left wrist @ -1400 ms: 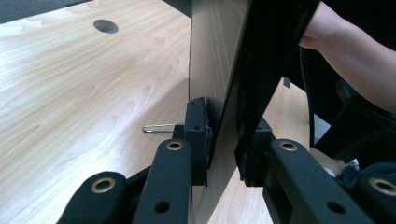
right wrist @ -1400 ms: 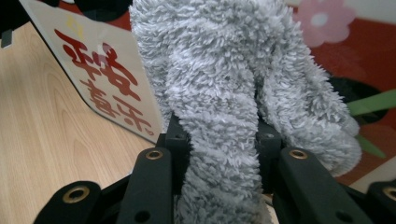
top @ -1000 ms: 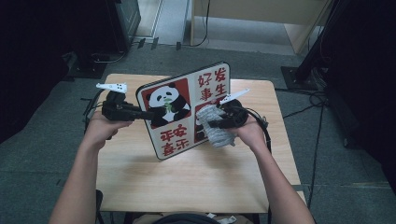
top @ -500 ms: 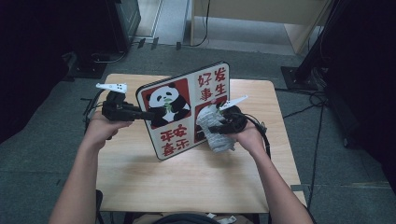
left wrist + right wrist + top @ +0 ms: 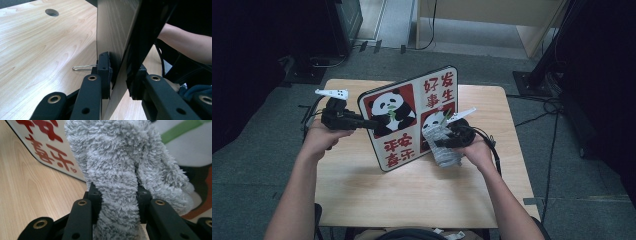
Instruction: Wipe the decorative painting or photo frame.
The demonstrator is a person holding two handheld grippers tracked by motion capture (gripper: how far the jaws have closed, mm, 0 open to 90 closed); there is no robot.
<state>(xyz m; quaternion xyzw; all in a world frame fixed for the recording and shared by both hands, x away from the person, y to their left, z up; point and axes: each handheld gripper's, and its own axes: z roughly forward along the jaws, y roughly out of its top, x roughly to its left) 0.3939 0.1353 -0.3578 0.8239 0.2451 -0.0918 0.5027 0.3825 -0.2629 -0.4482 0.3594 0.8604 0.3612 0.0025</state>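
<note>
board (image 5: pixel 412 117) with pandas and red writing stands tilted on its bottom edge on my wooden table (image 5: pixel 362 190), near the middle. my left gripper (image 5: pixel 373 122) is clamped on the board's left edge, one black jaw on the back and one on the picture side, and in the left gripper view the edge (image 5: pixel 117 65) runs right up between the jaws. a thin wire leg (image 5: pixel 83 67) pokes out behind the board, low by the table top. my right gripper (image 5: pixel 438 144) is squeezed shut on a grey fluffy cloth (image 5: pixel 443 147). the cloth (image 5: pixel 120 170) bulges out past the jaws and presses on the front of the board, low on its right side, over the small panda picture. my right hand (image 5: pixel 476 152) is just beside the board's right edge, my left hand (image 5: pixel 323 137) well off to its left
</note>
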